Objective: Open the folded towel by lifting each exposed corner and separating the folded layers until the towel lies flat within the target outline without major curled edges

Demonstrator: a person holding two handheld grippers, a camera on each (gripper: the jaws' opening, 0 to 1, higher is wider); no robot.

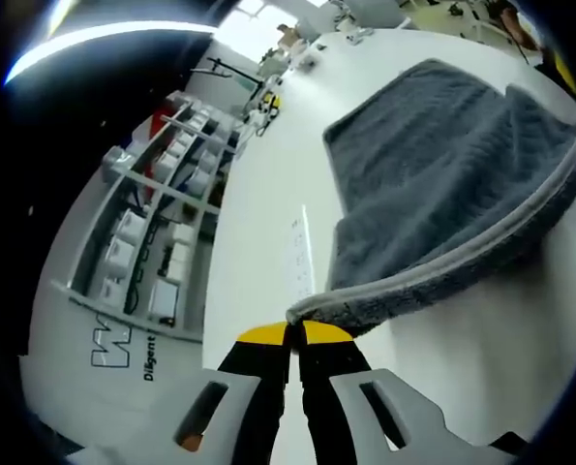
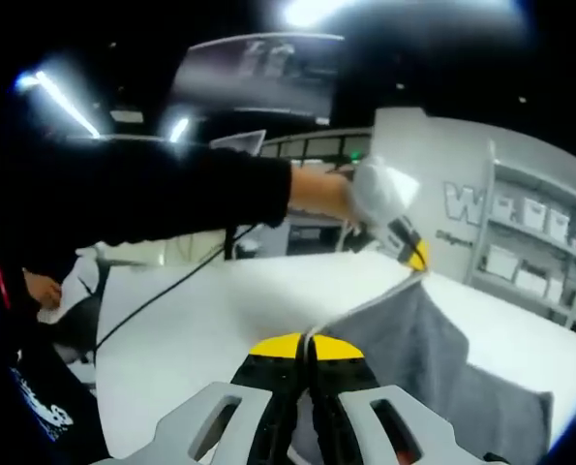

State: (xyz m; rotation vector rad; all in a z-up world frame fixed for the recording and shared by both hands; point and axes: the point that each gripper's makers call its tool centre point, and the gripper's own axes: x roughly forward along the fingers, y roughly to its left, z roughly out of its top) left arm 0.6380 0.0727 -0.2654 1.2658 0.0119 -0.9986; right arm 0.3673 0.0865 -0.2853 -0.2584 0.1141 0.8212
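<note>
White tabletop (image 1: 258, 223) is running under everything, with shelving of white bins (image 1: 157, 228) standing off its far side. Grey towel (image 1: 442, 155) is partly lying on the table and partly hanging in the air between two corner grips.

Left gripper (image 1: 295, 334): yellow-tipped jaws are pinching shut on a hemmed corner, and the bound edge is sweeping up and away from it in the left gripper view. Right gripper (image 2: 307, 347): jaws are also closed, clamping another corner, with cloth draping away to the right in the right gripper view. The left gripper (image 2: 413, 254) is showing there too, held by a dark-sleeved arm (image 2: 171, 199), carrying its corner higher, with the hem stretching taut between the two.

No target outline is visible to me, so I can't tell how the placement is going.

Risks as I'm judging them:
- Both bites are looking shallow, right at the hem. More tension along that edge is likely to pull a corner out.
- The raised flap is sagging, so lowering it unevenly could be folding it back on itself or curling the edge.
- Dragging sideways while part is resting on the table could be shifting the whole towel.
- The black cable (image 2: 171, 286) trailing across the table could be snagging.
</note>
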